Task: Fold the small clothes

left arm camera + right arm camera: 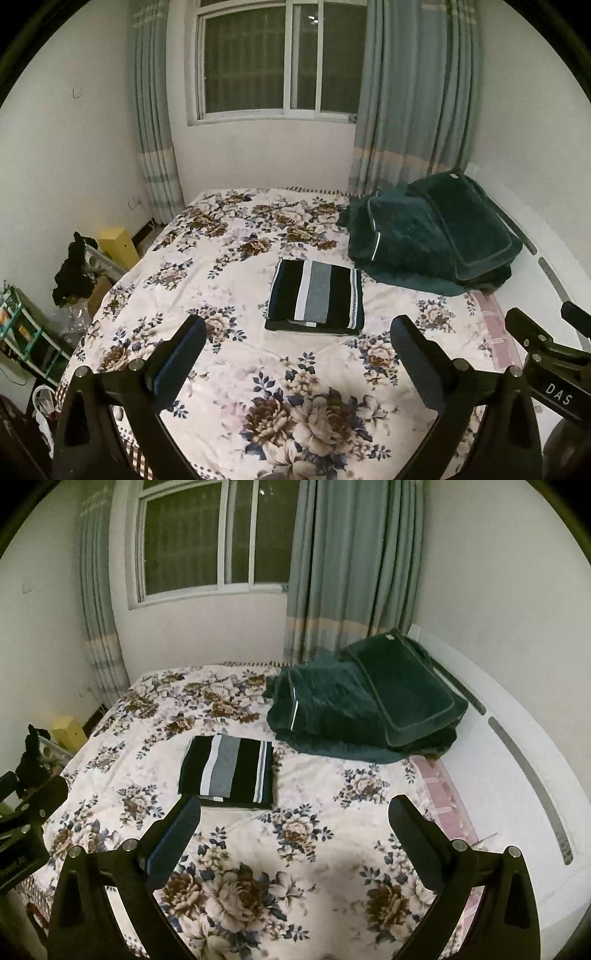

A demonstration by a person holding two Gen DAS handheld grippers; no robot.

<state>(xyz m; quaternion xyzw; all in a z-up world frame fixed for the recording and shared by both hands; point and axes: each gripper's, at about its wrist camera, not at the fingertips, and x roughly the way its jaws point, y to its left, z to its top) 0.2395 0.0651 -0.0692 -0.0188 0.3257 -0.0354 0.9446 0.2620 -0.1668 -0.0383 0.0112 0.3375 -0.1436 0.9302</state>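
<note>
A folded striped garment (316, 297) (227, 771), black with white and grey bands, lies flat as a neat rectangle in the middle of the floral bedspread (229, 288) (314, 812). My left gripper (297, 326) hovers open above the bed, short of the garment's near edge, with nothing between its fingers. My right gripper (293, 806) is open too, held over the bedspread to the right of the garment and clear of it. Part of the right gripper's body shows at the right edge of the left wrist view.
A dark green blanket and pillow (432, 232) (365, 701) are heaped at the bed's far right corner. Behind the bed are a window (280, 59) and grey curtains. A yellow box (116, 245), dark clothes and a shelf stand along the left wall. A white headboard (517, 738) borders the right side.
</note>
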